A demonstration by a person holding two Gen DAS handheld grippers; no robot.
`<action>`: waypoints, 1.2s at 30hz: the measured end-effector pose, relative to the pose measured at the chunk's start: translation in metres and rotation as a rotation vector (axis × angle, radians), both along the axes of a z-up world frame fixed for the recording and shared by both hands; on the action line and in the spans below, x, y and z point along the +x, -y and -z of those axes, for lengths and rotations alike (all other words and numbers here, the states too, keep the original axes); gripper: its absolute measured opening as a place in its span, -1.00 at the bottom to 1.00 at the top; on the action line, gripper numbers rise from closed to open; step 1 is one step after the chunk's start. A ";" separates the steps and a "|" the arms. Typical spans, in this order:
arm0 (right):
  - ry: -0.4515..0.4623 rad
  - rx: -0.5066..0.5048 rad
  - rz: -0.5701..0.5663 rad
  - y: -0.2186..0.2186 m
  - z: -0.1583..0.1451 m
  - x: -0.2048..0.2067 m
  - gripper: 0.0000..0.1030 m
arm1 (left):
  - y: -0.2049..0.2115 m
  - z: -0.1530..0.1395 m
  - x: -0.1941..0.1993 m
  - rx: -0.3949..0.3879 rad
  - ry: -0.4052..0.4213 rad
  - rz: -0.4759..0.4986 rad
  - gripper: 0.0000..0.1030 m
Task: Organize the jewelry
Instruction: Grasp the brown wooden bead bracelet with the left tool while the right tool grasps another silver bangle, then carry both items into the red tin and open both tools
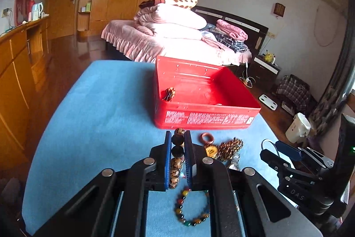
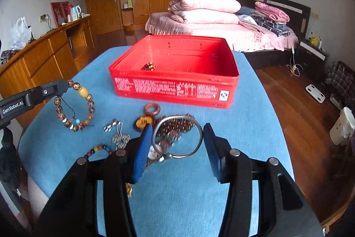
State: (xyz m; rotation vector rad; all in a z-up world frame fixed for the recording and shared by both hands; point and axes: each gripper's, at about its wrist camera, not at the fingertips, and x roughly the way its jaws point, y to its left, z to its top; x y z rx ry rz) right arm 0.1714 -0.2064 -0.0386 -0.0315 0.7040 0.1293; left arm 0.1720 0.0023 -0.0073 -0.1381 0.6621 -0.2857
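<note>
On the blue surface (image 2: 221, 181), the red box (image 2: 177, 90) serves as landmark: it stands open at the far side, with one small bead cluster (image 2: 149, 66) already inside near its left front corner. Left gripper (image 1: 178, 141): clamped shut on a wooden bead bracelet (image 2: 74, 106), which hangs below the fingertips as a loop, clear of the surface; the strand runs lengthwise between the fingers, pointing toward the box's front wall. Right gripper (image 2: 177, 143): jaws part-open about a silver bangle (image 2: 177, 137); the bangle touches the left finger, but contact at the right finger cannot be told, so a firm hold is uncertain. The bangle's plane faces roughly upward, its opening toward the box. Remaining pieces lie just before the box's front wall: a brown ring (image 2: 152, 108), an amber pendant (image 2: 143, 122), a dark bead string (image 2: 177, 123), a silver chain (image 2: 117, 134), and, farthest from the box, a multicoloured bracelet (image 1: 192, 208). Judged relation: the box lies straight ahead of both grippers; the left one seems nearer the box's left end, so its bracelet likely goes in there.
</note>
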 end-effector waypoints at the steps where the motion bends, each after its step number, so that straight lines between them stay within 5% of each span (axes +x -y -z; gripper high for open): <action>1: 0.002 0.005 -0.001 0.001 -0.003 0.004 -0.11 | 0.001 -0.002 0.003 -0.001 0.004 0.001 -0.79; 23: -0.007 0.021 0.039 0.014 -0.034 0.129 -0.11 | 0.043 -0.048 0.117 -0.031 0.051 0.031 -0.78; 36: -0.096 0.044 0.055 0.025 0.001 0.200 -0.11 | 0.067 0.005 0.189 0.058 -0.074 0.011 -0.78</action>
